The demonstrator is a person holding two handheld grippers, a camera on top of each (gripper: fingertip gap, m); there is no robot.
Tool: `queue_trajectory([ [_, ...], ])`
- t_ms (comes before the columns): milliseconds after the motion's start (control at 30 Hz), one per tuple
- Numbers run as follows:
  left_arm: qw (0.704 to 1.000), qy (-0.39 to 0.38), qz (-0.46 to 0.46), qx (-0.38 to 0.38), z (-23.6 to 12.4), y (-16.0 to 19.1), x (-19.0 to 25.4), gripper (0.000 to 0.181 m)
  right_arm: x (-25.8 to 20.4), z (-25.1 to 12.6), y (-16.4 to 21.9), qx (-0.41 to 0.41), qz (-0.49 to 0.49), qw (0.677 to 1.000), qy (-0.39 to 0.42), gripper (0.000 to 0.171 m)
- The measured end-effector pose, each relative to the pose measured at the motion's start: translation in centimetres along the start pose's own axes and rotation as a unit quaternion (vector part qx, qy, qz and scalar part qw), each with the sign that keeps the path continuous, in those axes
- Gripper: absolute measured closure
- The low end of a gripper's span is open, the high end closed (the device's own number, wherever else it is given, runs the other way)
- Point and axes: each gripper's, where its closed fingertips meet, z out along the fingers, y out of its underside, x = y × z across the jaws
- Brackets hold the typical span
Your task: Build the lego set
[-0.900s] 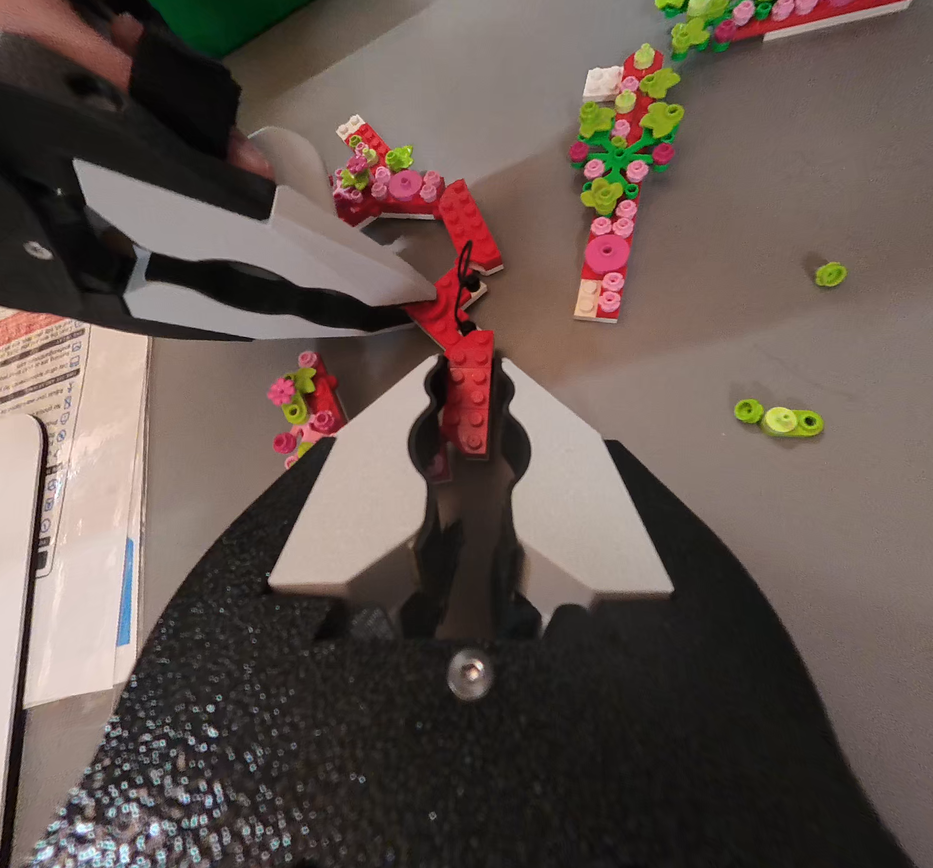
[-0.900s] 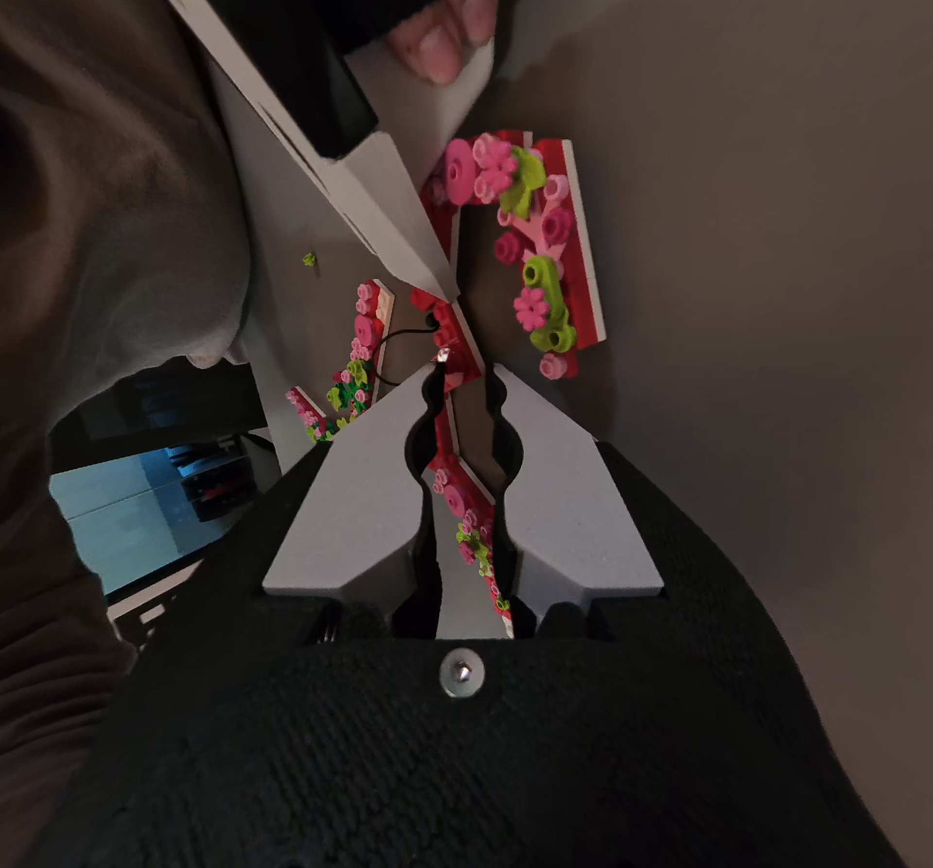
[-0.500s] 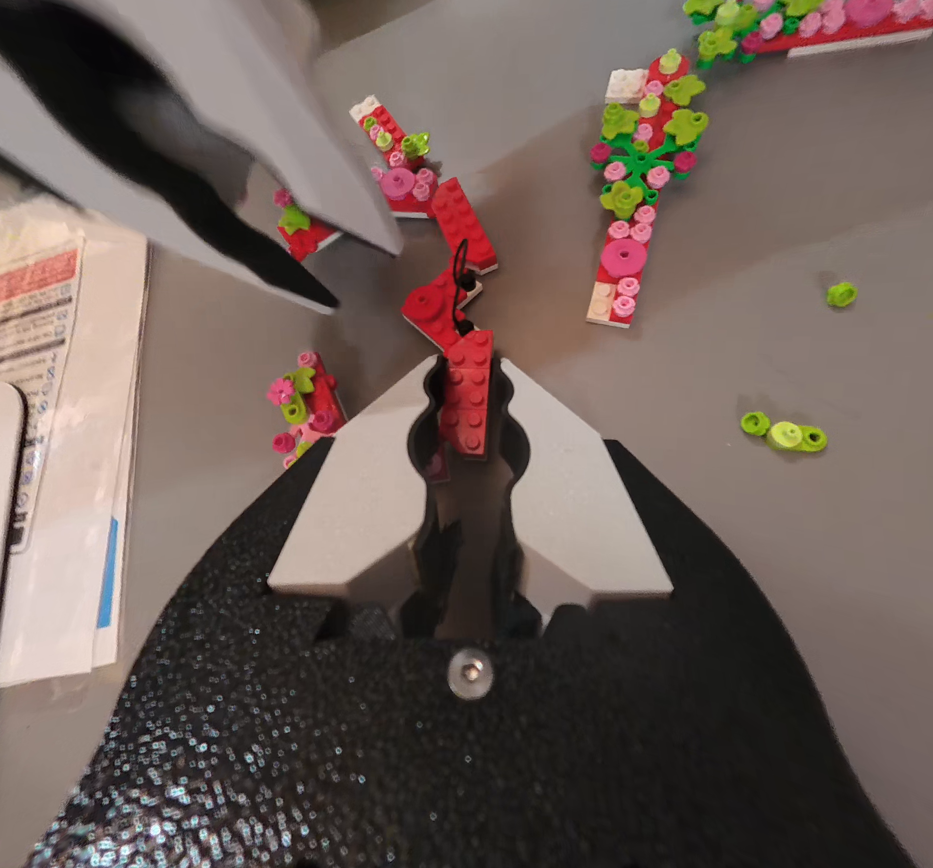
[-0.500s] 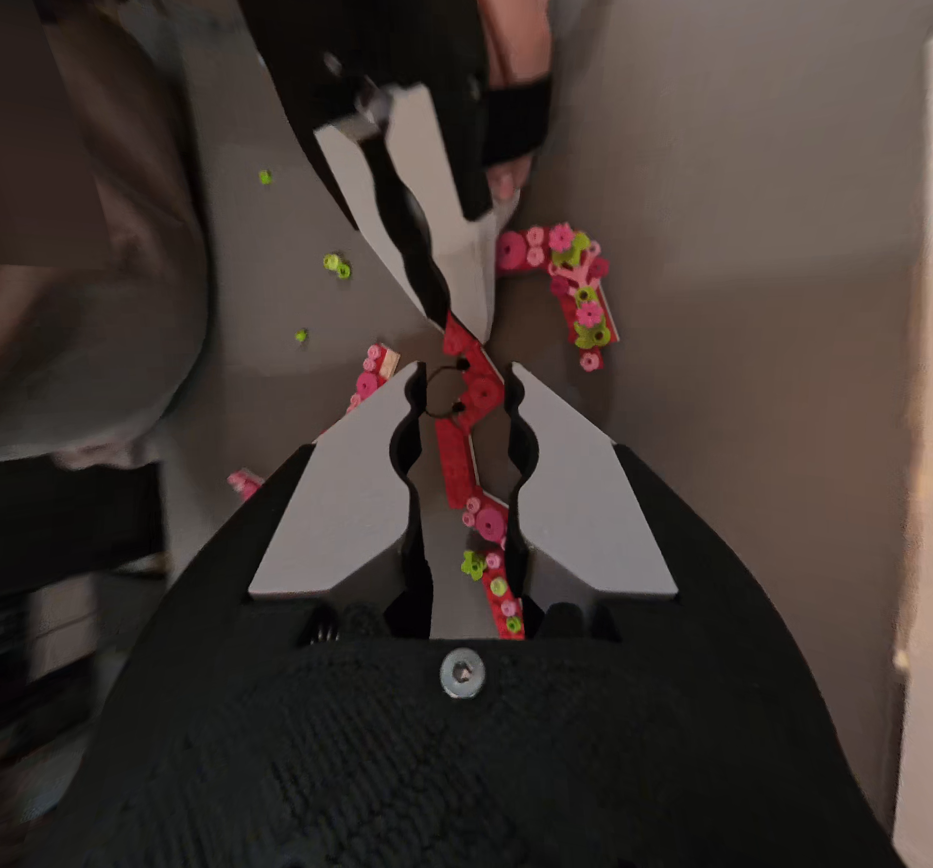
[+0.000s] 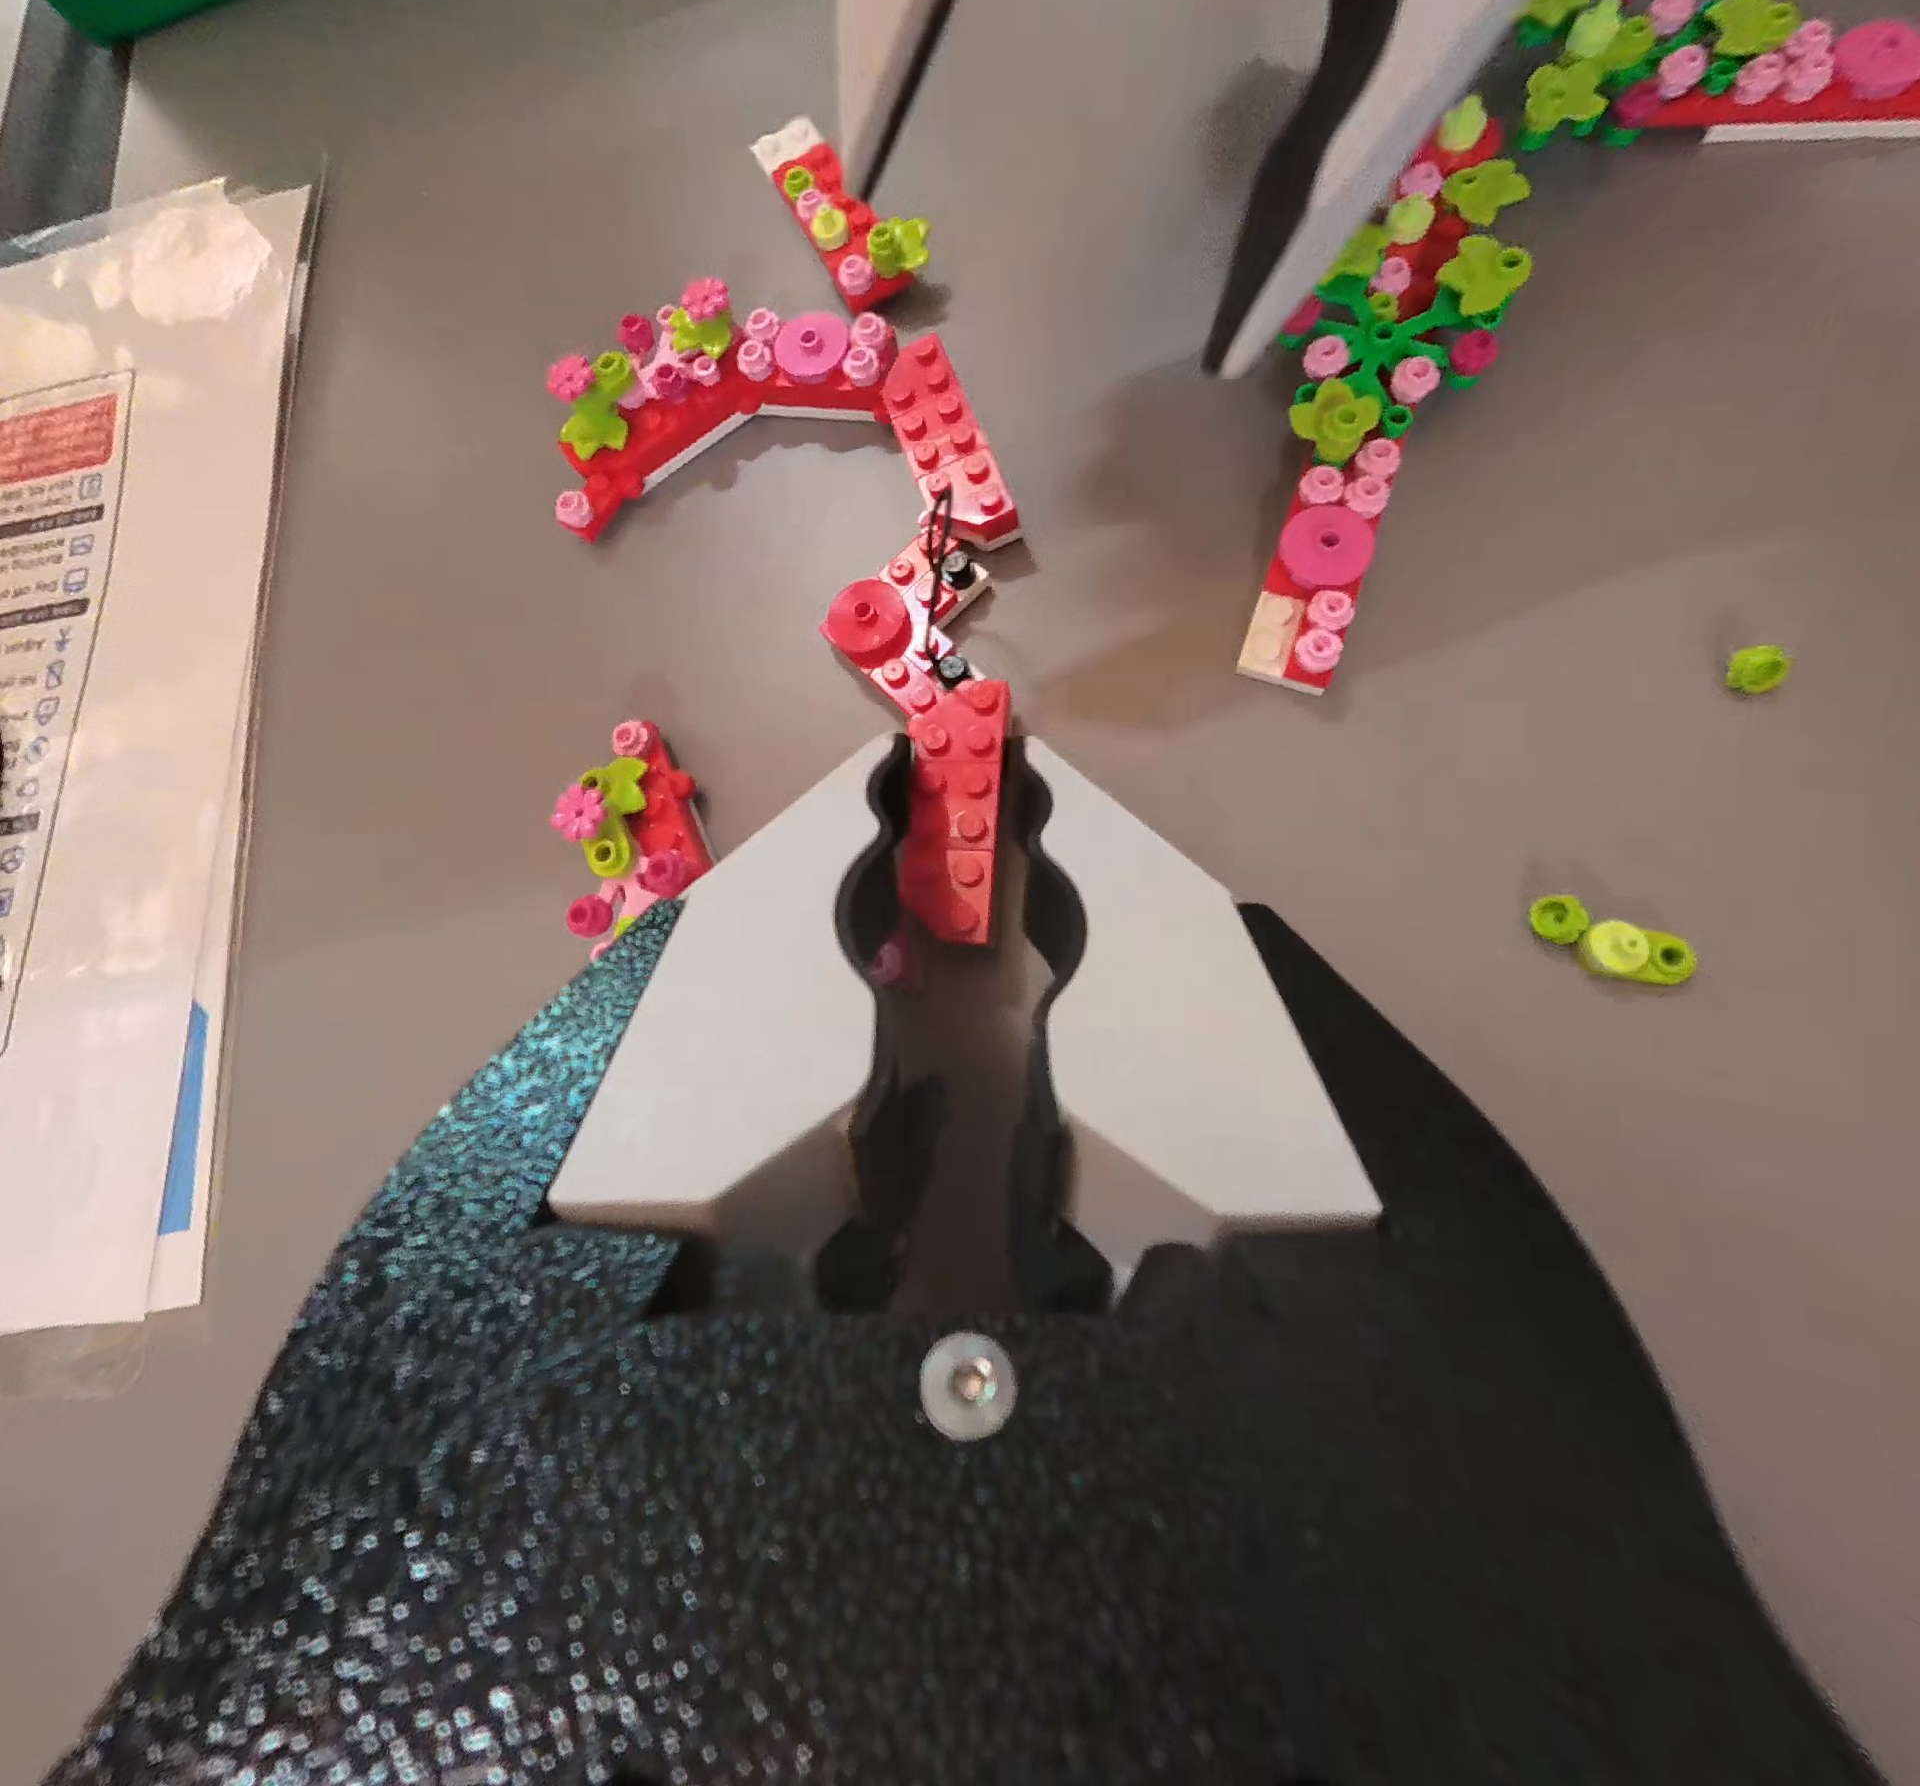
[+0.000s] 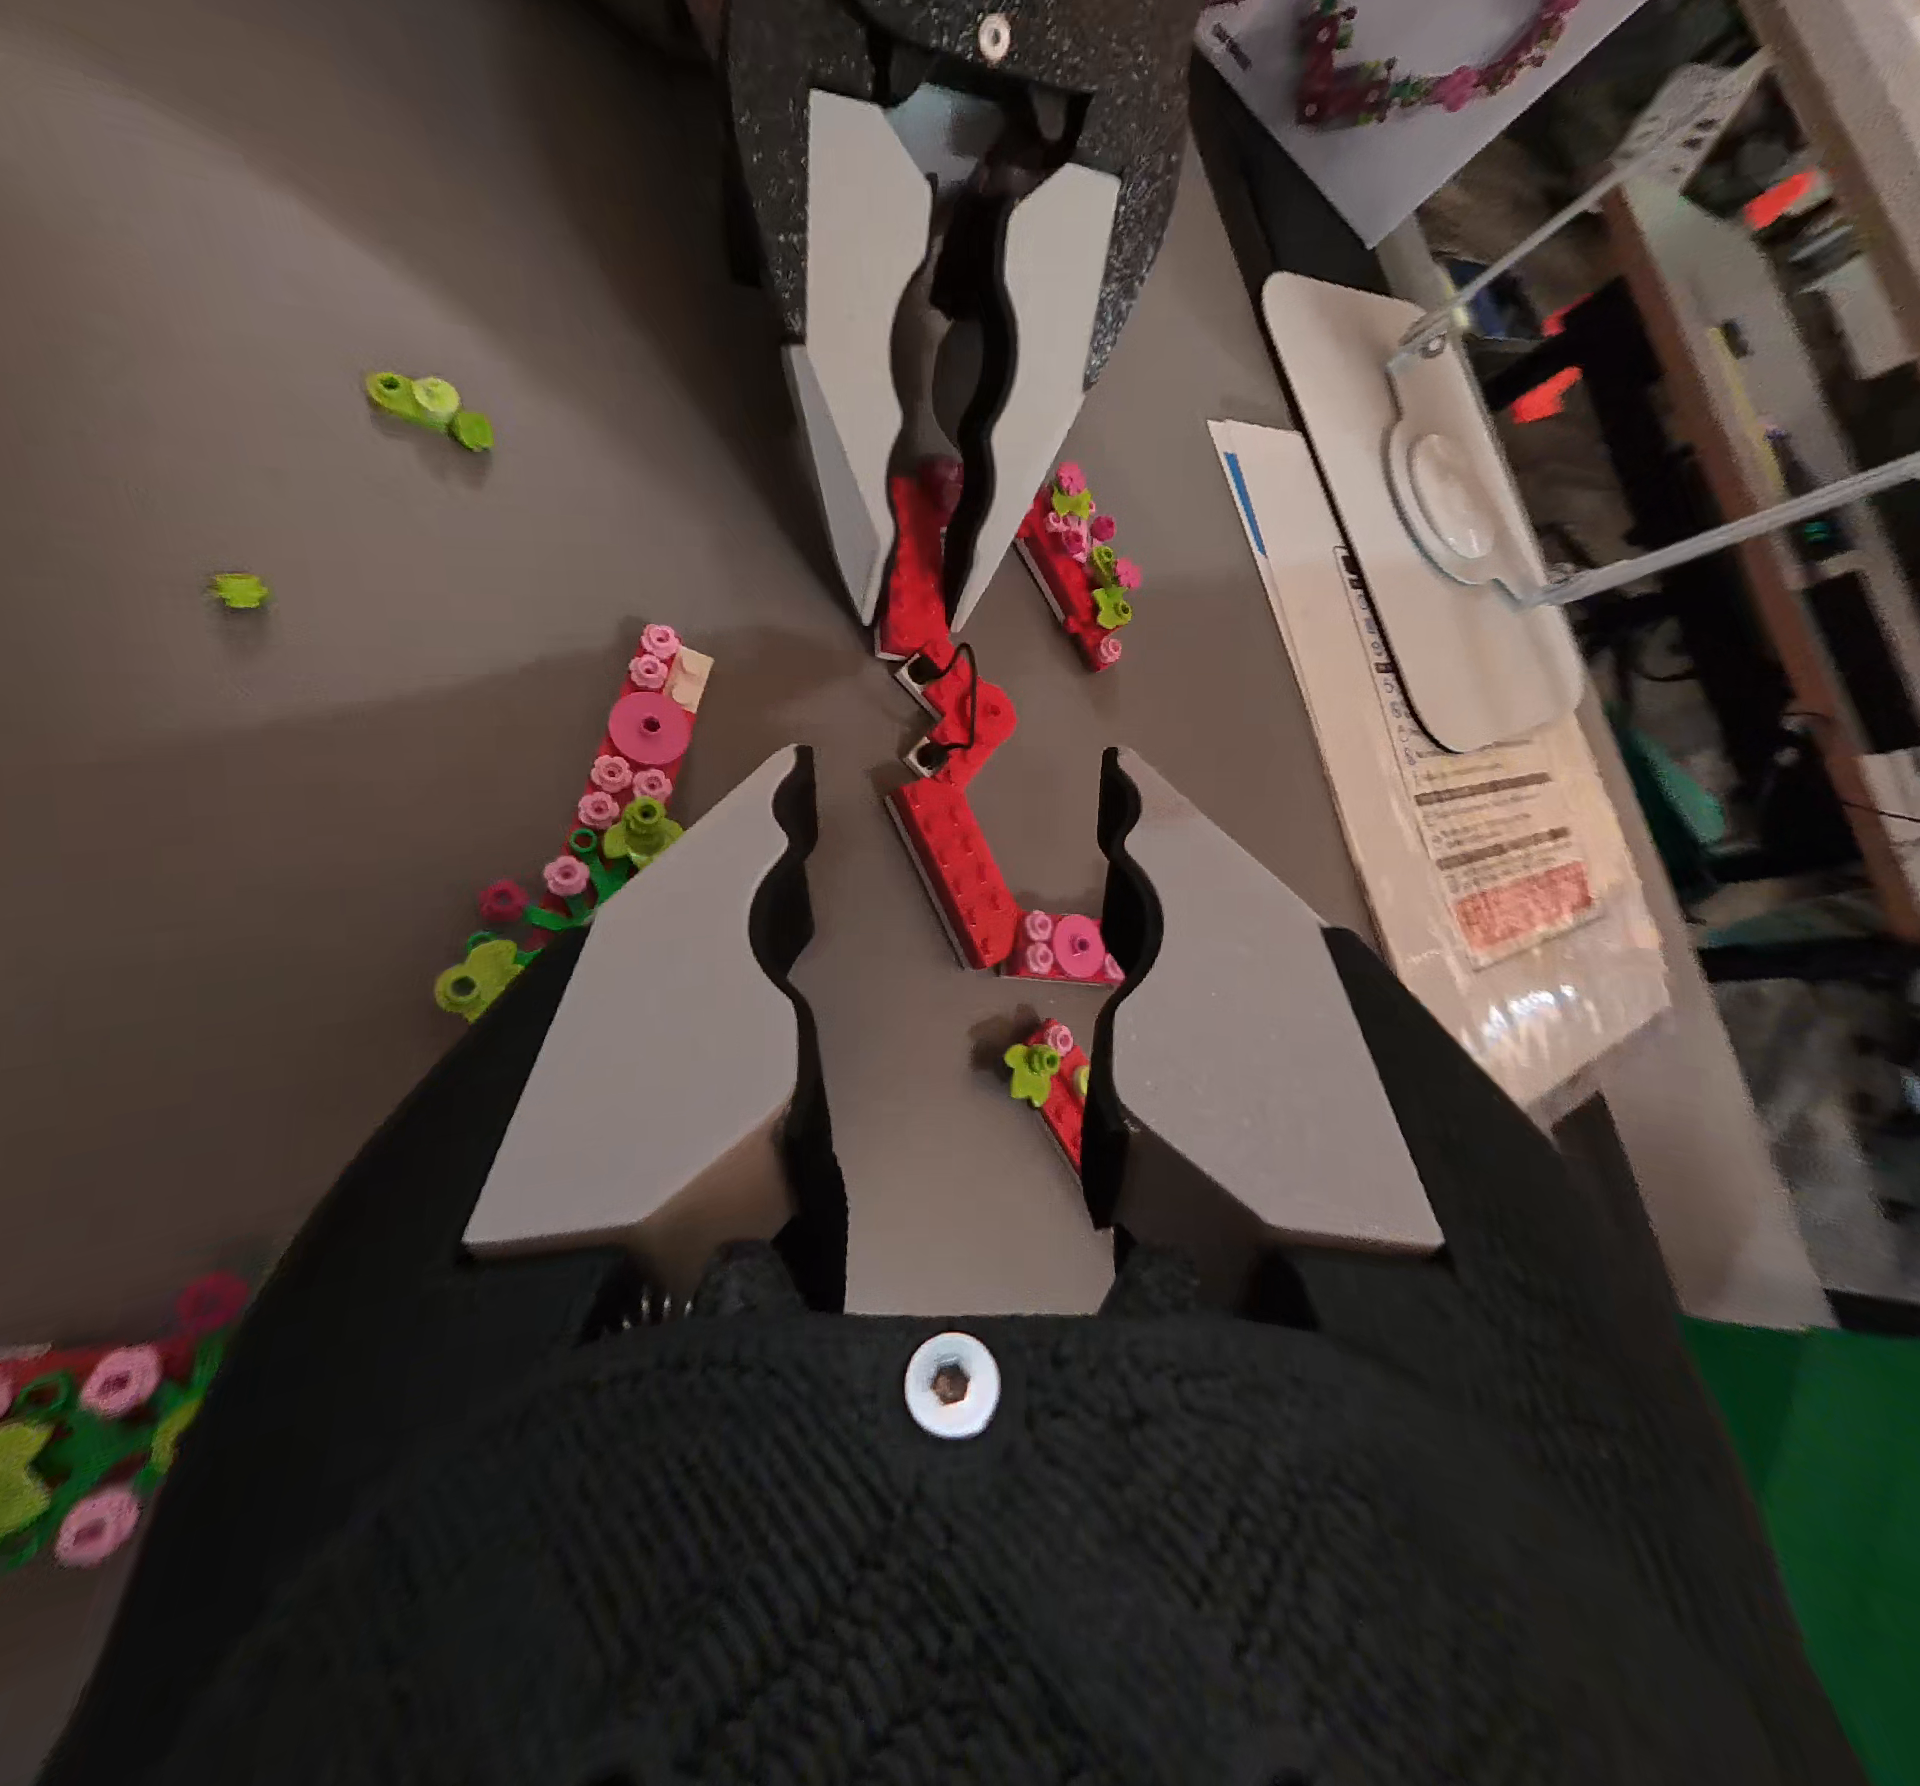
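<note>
A: What is the left claw (image 5: 958,749) doing?

B: It is clamped on the near end of a red plate chain (image 5: 951,593), pinning the last red plate between its fingers. The right wrist view confirms it: the left claw (image 6: 914,624) has its tips pinched on that red end piece.

A: And the right claw (image 6: 956,770)?

B: Spread wide and holding nothing. It hangs above the tabletop (image 6: 312,230) with the far part of the chain (image 6: 961,843) lying between its fingers, untouched by either one.

A: So where does the chain sit?

B: On the tabletop, running in a zigzag from the left claw through a hinged middle with a thin black cord (image 5: 940,541), to a flowered curved section (image 5: 717,396). Other flowered strips lie apart: a long one (image 5: 1361,406) off to the right, a short one (image 5: 634,832) beside the left claw, and another short one (image 5: 847,219) just beyond the curve.

A: Which step looks in hand?

B: Likely joining or straightening segments of the frame, with the left claw acting as an anchor.

A: What does the next move call for?

B: Probably the right claw closing on the free red segment squarely across its long edges, then pressing or pivoting gently, since the hinge could fold.
</note>
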Motion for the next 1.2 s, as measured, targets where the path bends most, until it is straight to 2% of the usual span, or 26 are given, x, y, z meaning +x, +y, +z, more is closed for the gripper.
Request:
queue_trajectory([
  [33,1.0,-0.004,-0.006,-0.003,0.0,0.0,-0.1,0.165,-0.2,0.4,0.1,-0.005,-0.014,1.0,0.016,0.116],
  [267,0.995,0.025,-0.096,0.024,-0.1,-0.9,0.0,0.165,-0.4,4.0,0.1,-0.061,-0.14,0.983,0.1,0.115],
  [467,0.986,0.05,-0.144,0.066,-1.3,-2.1,-0.2,0.165,1.1,4.4,0.0,-0.083,-0.22,0.956,0.175,0.125],
  [600,0.979,0.073,-0.165,0.094,-1.8,-2.7,-0.2,0.165,1.9,4.7,0.6,-0.121,-0.253,0.942,0.184,0.134],
  [800,0.978,0.079,-0.163,0.099,-2.0,-2.8,-0.1,0.165,2.6,5.0,1.0,-0.146,-0.285,0.929,0.187,0.158],
  [1200,0.984,0.067,-0.147,0.079,-1.6,-2.5,0.0,0.165,2.6,5.2,1.1,-0.155,-0.3,0.923,0.182,0.162],
])
